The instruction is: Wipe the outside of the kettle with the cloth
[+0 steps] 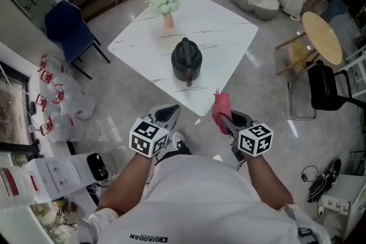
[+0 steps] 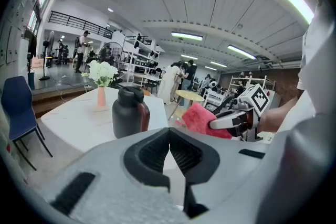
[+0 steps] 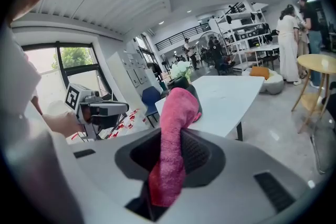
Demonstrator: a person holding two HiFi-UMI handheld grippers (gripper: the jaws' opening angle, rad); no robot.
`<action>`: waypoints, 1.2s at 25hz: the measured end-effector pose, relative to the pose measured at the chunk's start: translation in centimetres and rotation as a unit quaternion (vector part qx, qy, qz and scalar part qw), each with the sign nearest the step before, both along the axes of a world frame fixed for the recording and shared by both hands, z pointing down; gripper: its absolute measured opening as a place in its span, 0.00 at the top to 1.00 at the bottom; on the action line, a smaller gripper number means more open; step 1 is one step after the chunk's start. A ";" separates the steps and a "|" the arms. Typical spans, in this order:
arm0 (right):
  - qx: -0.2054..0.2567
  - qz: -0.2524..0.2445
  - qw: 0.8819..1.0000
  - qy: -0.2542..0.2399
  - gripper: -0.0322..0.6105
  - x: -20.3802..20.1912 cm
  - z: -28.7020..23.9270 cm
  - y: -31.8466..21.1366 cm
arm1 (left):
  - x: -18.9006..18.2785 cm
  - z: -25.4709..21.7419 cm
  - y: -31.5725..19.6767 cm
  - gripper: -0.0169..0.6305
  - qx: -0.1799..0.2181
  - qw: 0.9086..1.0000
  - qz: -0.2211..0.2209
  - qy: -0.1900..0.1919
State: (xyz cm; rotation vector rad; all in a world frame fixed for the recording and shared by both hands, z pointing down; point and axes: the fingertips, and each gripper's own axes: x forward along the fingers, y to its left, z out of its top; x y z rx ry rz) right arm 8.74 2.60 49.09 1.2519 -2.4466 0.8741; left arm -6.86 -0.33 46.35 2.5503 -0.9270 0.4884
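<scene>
A black kettle [image 1: 186, 60] with a dark handle stands near the front edge of the white marble table [image 1: 223, 31]; it also shows in the left gripper view [image 2: 128, 112] and partly behind the cloth in the right gripper view [image 3: 190, 86]. My right gripper [image 1: 224, 117] is shut on a pink cloth [image 1: 220, 110], which sticks up between its jaws [image 3: 173, 139]. My left gripper [image 1: 170, 112] is shut with nothing in it [image 2: 169, 150]. Both grippers hover short of the table's near edge, apart from the kettle.
A pink vase with pale flowers [image 1: 165, 7] stands behind the kettle on the table. A blue chair [image 1: 70, 28] is at the left, a round wooden table [image 1: 322, 37] and a black chair [image 1: 326, 88] at the right. Plastic bags [image 1: 63, 106] lie on the floor at the left.
</scene>
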 end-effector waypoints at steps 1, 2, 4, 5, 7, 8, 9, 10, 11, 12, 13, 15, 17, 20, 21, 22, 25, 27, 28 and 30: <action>0.001 0.003 1.000 0.002 0.79 -0.4 -0.1 -1.2 | -0.3 -0.1 -1.3 0.96 0.003 1.000 0.004 0.001; 0.001 0.006 1.000 0.004 0.79 -0.7 -0.1 -2.3 | -0.6 -0.2 -2.4 0.96 0.004 1.000 0.008 0.002; 0.003 0.009 1.000 0.008 0.79 -1.3 -0.3 -4.2 | -1.1 0.0 -4.4 0.96 0.003 1.000 0.017 0.000; 0.004 0.011 1.000 0.009 0.79 -1.5 -0.4 -5.1 | -1.4 0.2 -5.3 0.96 0.003 1.000 0.022 -0.002; 0.006 0.019 1.000 0.012 0.79 -1.9 -0.6 -6.6 | -1.9 0.6 -6.8 0.96 0.001 0.999 0.033 -0.006; 0.007 0.023 1.000 0.013 0.79 -2.0 -0.6 -7.2 | -2.1 0.7 -7.4 0.96 0.000 0.999 0.037 -0.007; 0.008 0.027 1.000 0.014 0.79 -2.0 -0.7 -7.8 | -2.2 0.9 -8.0 0.96 -0.001 0.999 0.041 -0.008; 0.010 0.029 0.999 0.016 0.79 -2.1 -0.7 -8.3 | -2.4 1.0 -8.6 0.96 -0.001 0.999 0.042 -0.009; 0.012 0.031 0.999 0.016 0.79 -2.1 -0.8 -8.8 | -2.5 1.1 -9.0 0.96 -0.002 0.999 0.042 -0.010; 0.014 0.032 0.999 0.016 0.79 -2.1 -0.9 -9.1 | -2.6 1.1 -9.4 0.96 -0.003 0.999 0.042 -0.010; 0.016 0.031 0.999 0.014 0.79 -2.1 -1.0 -9.4 | -2.5 1.2 -9.6 0.96 -0.004 0.999 0.040 -0.009; 0.021 0.025 0.999 0.012 0.79 -2.1 -1.2 -10.1 | -2.3 1.3 -9.9 0.96 -0.006 0.999 0.039 -0.008; 0.026 0.015 0.999 0.013 0.79 -2.1 -1.3 -10.9 | -2.0 1.6 -10.1 0.96 -0.007 0.999 0.038 -0.010; 0.038 -0.005 0.999 0.016 0.79 -1.9 -2.0 -12.2 | -1.6 1.7 -10.4 0.96 -0.005 0.999 0.030 -0.016; 0.044 -0.014 0.999 0.017 0.79 -1.8 -2.4 -12.8 | -1.5 1.8 -10.5 0.96 -0.004 0.999 0.025 -0.019; 0.050 -0.024 0.998 0.019 0.79 -1.6 -2.8 -13.3 | -1.5 1.9 -10.7 0.96 -0.002 1.000 0.018 -0.023; 0.067 -0.067 0.995 0.030 0.79 -1.2 -4.3 -15.2 | -1.3 1.9 -11.2 0.96 -0.003 1.000 -0.014 -0.026; 0.076 -0.111 0.990 0.041 0.79 -1.3 -5.4 -16.4 | -0.9 1.9 -11.3 0.96 -0.004 0.999 -0.034 -0.025; 0.080 -0.137 0.986 0.050 0.79 -1.5 -5.9 -17.0 | -0.6 2.0 -11.4 0.96 -0.003 0.999 -0.042 -0.029; 0.089 -0.189 0.976 0.068 0.79 -2.1 -6.8 -18.1 | 0.0 2.3 -11.6 0.96 -0.002 0.998 -0.058 -0.034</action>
